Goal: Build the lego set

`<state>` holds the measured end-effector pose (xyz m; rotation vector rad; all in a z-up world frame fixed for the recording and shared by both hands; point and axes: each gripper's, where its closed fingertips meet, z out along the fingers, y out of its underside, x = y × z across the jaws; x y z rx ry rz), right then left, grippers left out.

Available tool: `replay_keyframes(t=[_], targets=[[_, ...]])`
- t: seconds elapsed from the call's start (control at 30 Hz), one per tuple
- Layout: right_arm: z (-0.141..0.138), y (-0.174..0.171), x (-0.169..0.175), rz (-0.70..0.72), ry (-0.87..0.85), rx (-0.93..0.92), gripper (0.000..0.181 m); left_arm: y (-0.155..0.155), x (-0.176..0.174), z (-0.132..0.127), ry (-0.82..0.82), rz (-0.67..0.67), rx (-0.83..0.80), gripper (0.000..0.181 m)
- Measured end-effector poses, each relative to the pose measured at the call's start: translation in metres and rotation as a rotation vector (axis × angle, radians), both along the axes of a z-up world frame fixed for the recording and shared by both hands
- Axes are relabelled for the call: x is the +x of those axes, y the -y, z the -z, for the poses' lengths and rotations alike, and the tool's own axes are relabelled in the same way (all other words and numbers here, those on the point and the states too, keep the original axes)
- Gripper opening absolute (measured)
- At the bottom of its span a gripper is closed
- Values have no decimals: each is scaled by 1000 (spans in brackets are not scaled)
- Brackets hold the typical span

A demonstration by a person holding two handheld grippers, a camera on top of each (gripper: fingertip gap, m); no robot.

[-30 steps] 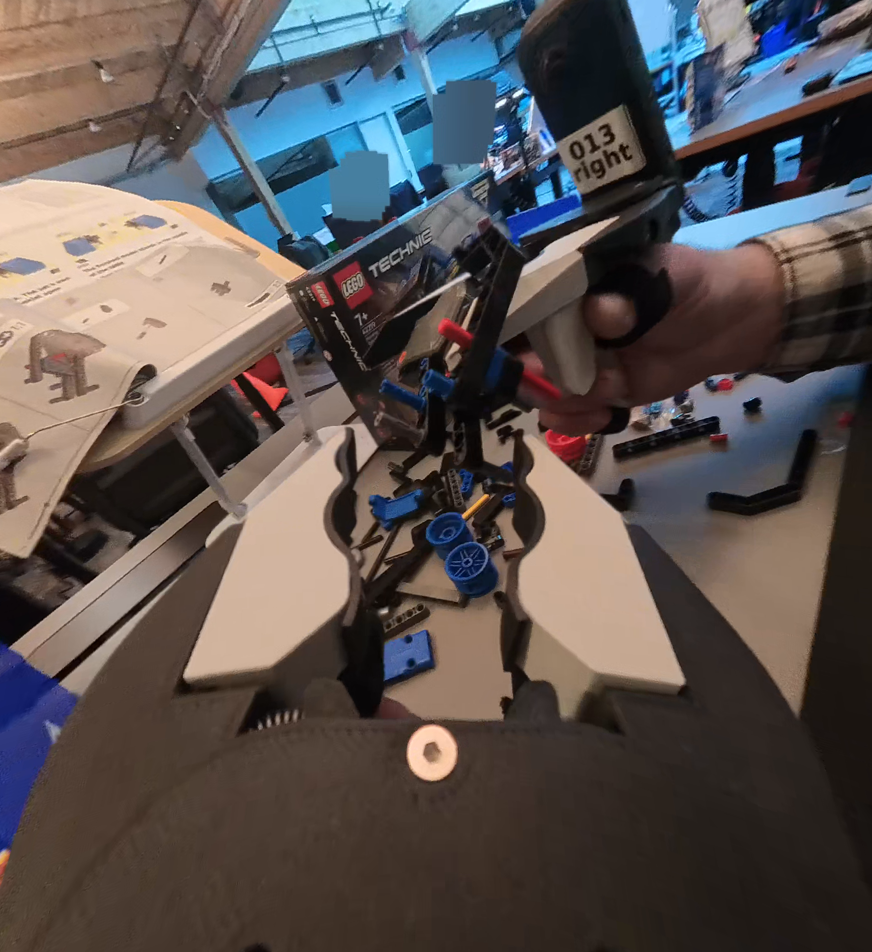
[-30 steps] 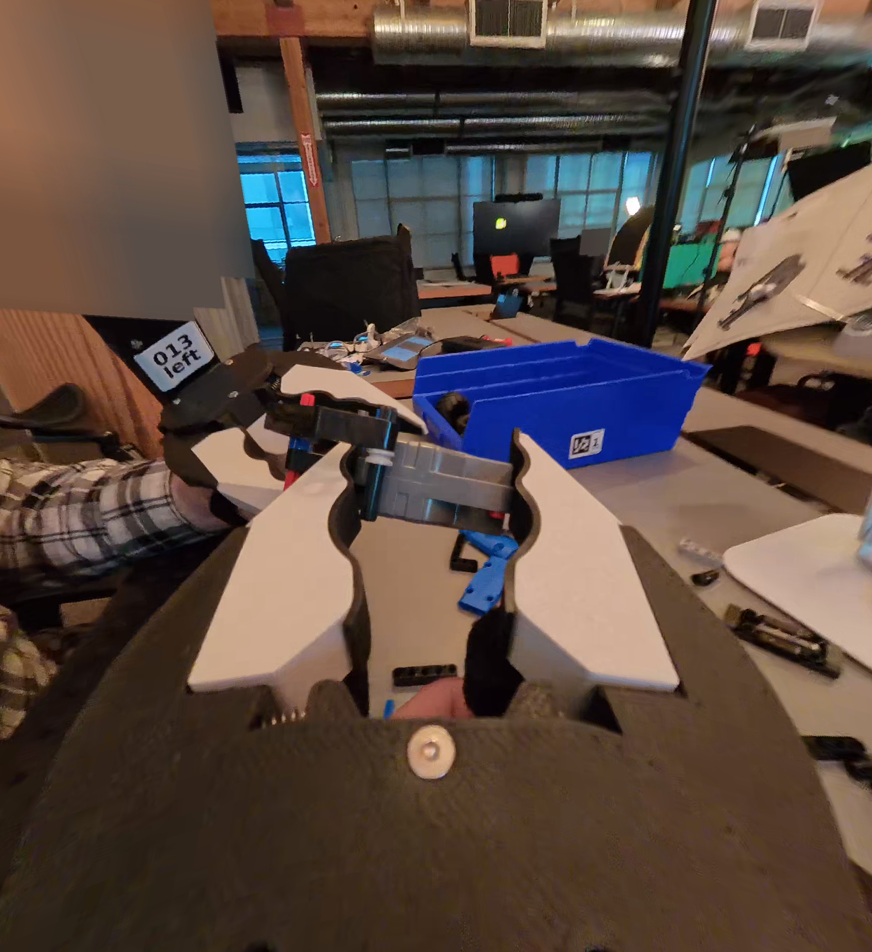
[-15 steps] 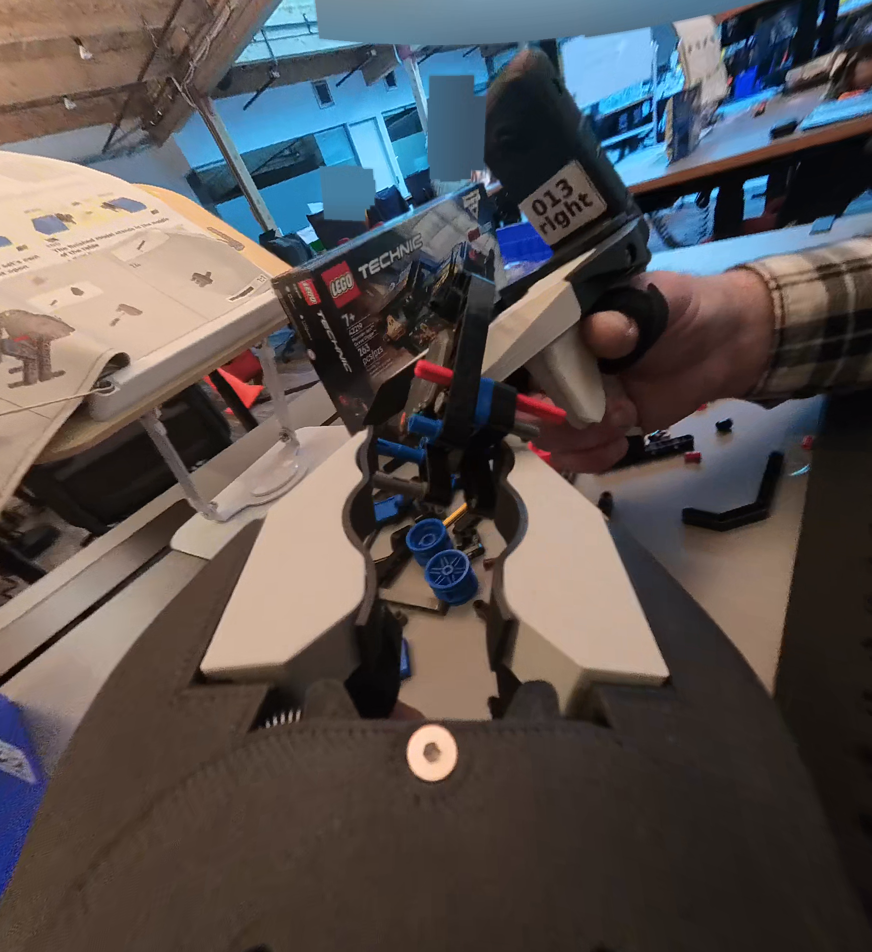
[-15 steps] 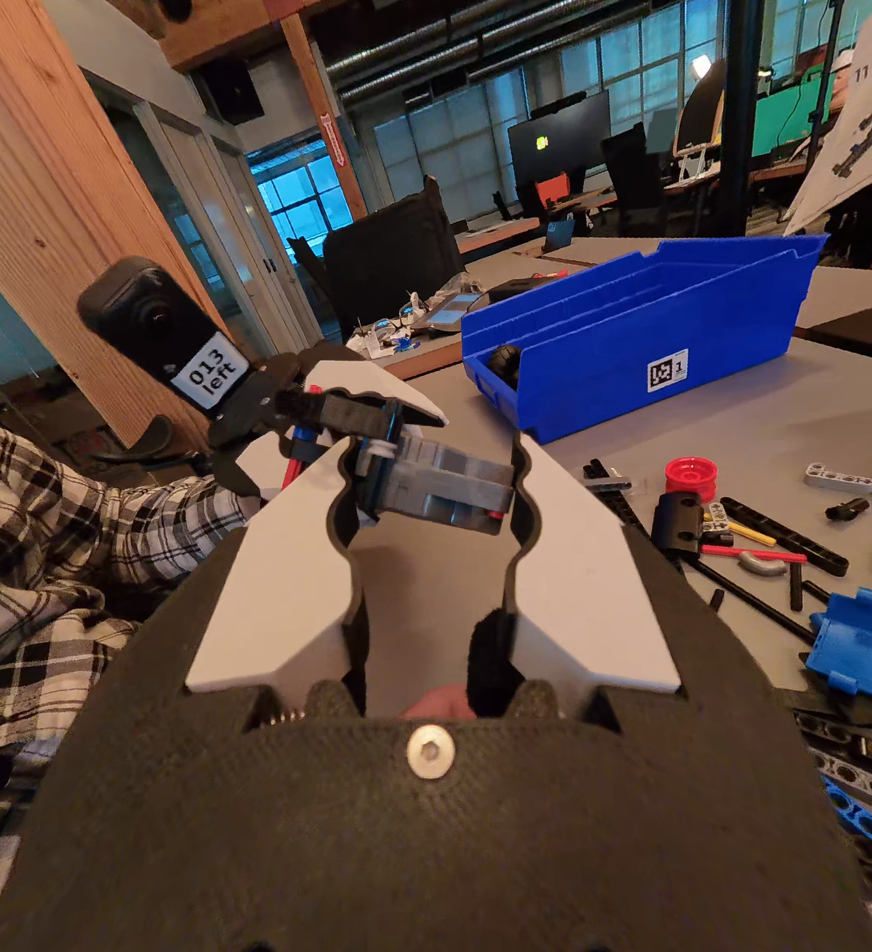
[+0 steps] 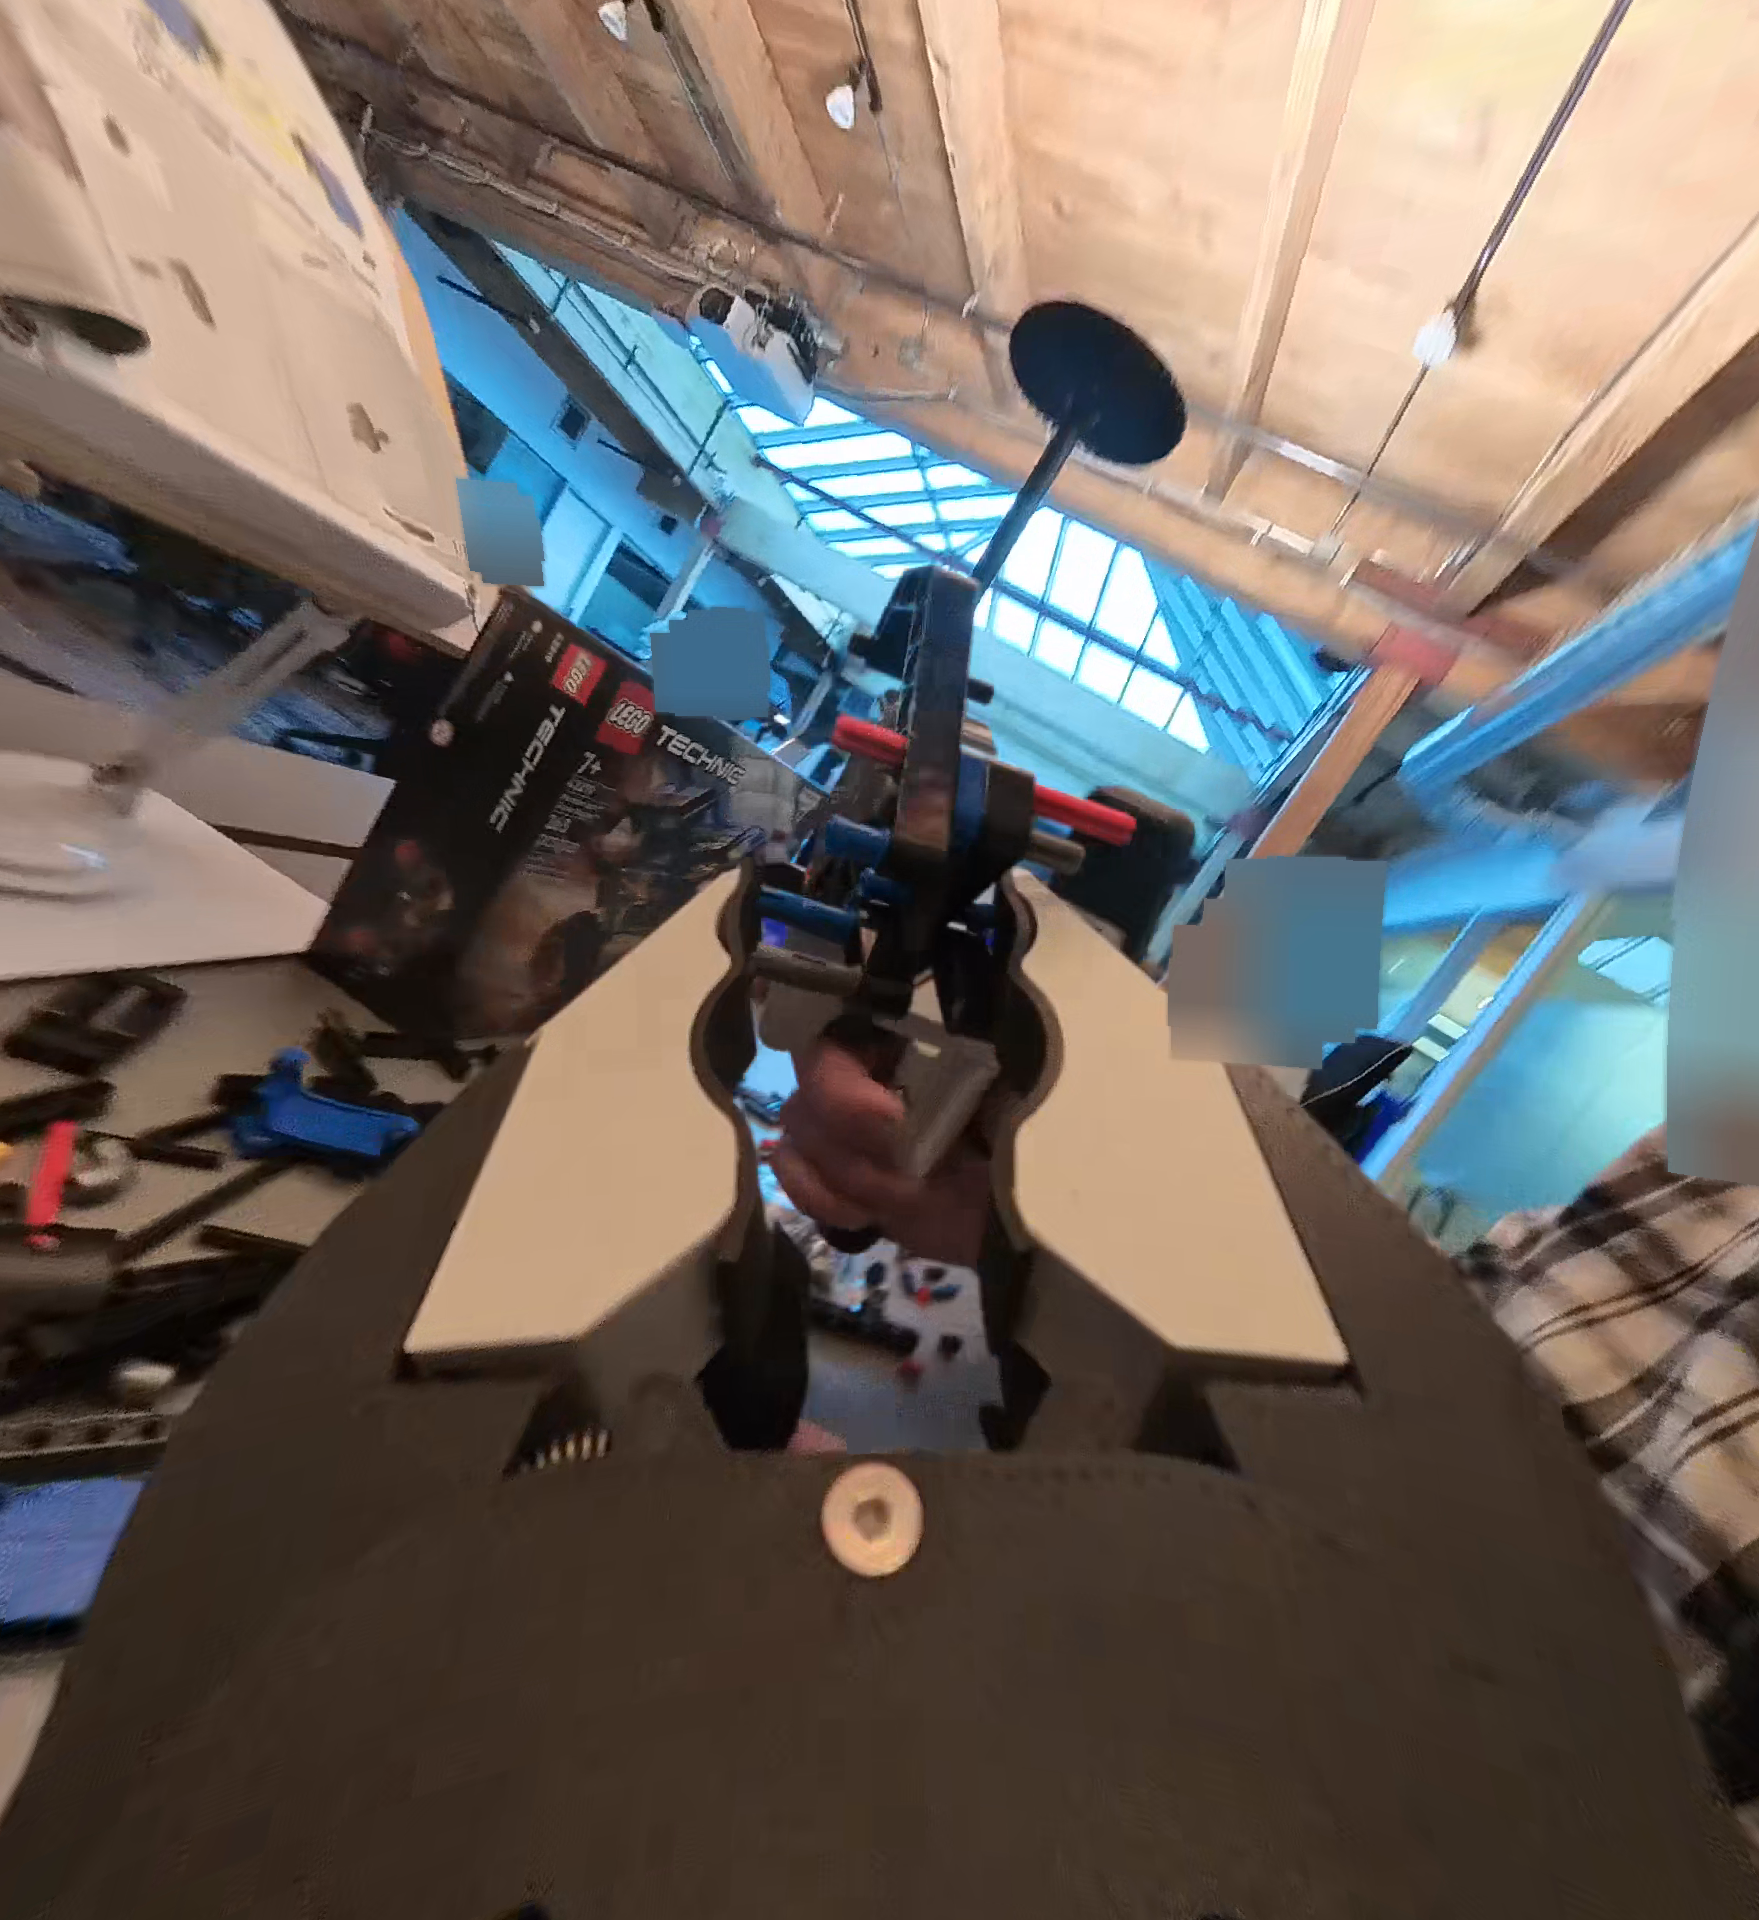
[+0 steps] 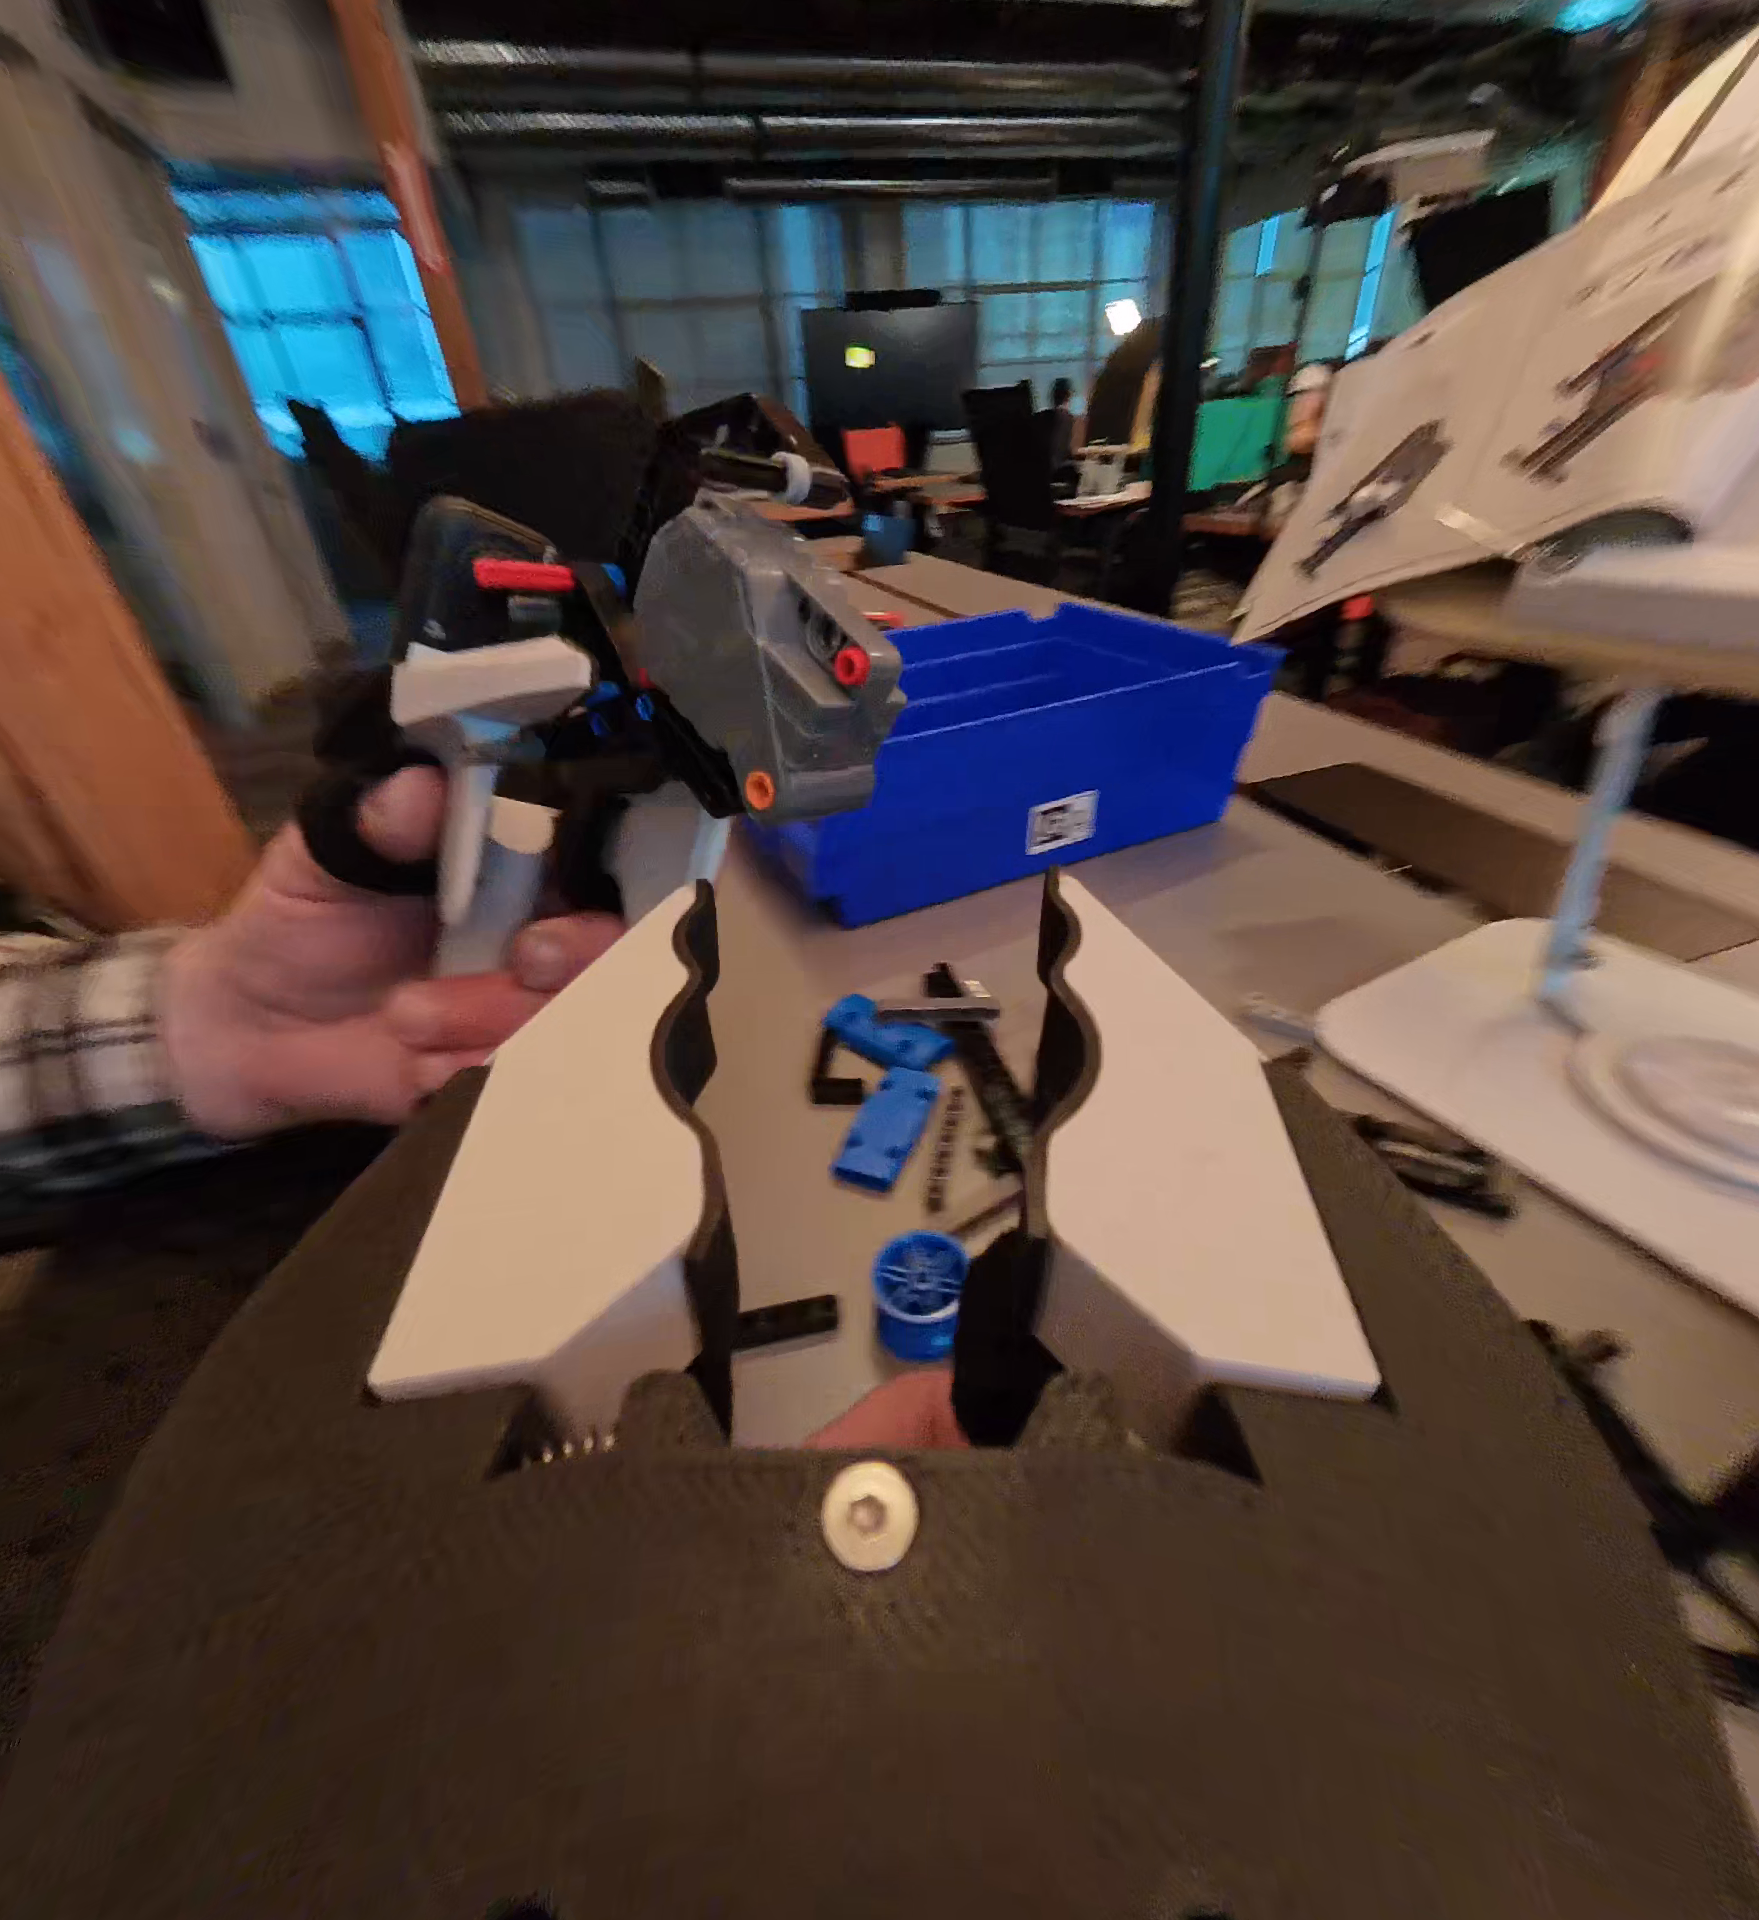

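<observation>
Worktop: grey, flat, strewn with loose parts; its surface is blurred in the left wrist view.
Room: open workshop with timber ceiling beams, large windows, dark chairs and desks at the back.
Lego assembly: black frame with blue connectors, red axles and a grey block; held up off the worktop, at the tips of the left gripper.
Left gripper: closed narrowly on the lego assembly, tilted upward toward the ceiling; in the right wrist view it appears to the left, held by a hand in a plaid sleeve.
Right gripper: fingers spread wide, nothing between them, hanging over the worktop just beside the lego assembly.
Blue bin: stands on the worktop behind the lego assembly, which overlaps its left end in the right wrist view.
Loose parts: blue panels, black beams and a blue wheel hub lie between the right gripper's fingers in view, on the worktop.
Set box: dark, upright, standing on the worktop behind scattered pieces.
Instruction booklet: open on a white stand, at the right of the right wrist view.
Obstruction: each gripper's dark body fills the lower part of its own view.
</observation>
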<state>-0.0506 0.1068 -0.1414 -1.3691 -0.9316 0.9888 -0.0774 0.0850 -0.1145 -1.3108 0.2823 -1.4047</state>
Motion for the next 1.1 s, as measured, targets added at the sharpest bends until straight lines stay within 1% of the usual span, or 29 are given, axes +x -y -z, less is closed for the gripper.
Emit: replay_keyframes(t=[0.07, 0.23, 0.33, 0.37, 0.47, 0.5, 0.57, 0.7, 0.77, 0.83, 0.9, 0.93, 1.0, 1.1], targets=[[-4, -1, 2, 50, 34, 94, 58, -4, 2, 2, 46, 15, -44, 42], [-10, 1, 3, 147, 125, 322, 57, -4, 17, 10, 47, 60, -97, 42], [-7, 0, 3, 203, 218, 457, 56, -4, 24, 12, 68, 98, -131, 42], [-6, -2, 4, 227, 246, 494, 57, -4, 25, 13, 76, 103, -140, 42], [-8, -7, 9, 283, 288, 581, 51, -3, 32, 18, 75, 137, -169, 42], [-8, -9, 11, 301, 305, 603, 52, -3, 34, 19, 73, 143, -178, 42], [-6, -10, 12, 313, 347, 646, 48, -2, 36, 20, 80, 160, -190, 42], [-8, -9, 15, 306, 360, 660, 46, 0, 40, 21, 62, 171, -182, 42], [-6, -10, 16, 298, 357, 635, 45, 0, 40, 21, 43, 161, -169, 42], [-5, -11, 17, 286, 344, 592, 45, -1, 37, 21, 33, 136, -155, 47], [-5, -15, 21, 299, 341, 564, 45, -3, 34, 21, 13, 111, -145, 54], [-5, -18, 22, 305, 338, 552, 45, -3, 32, 21, 4, 97, -136, 55], [-5, -20, 25, 310, 336, 532, 45, -5, 29, 22, -52, 50, -100, 56], [-2, -23, 27, 307, 337, 494, 46, -6, 23, 20, -185, -71, 8, 55]])
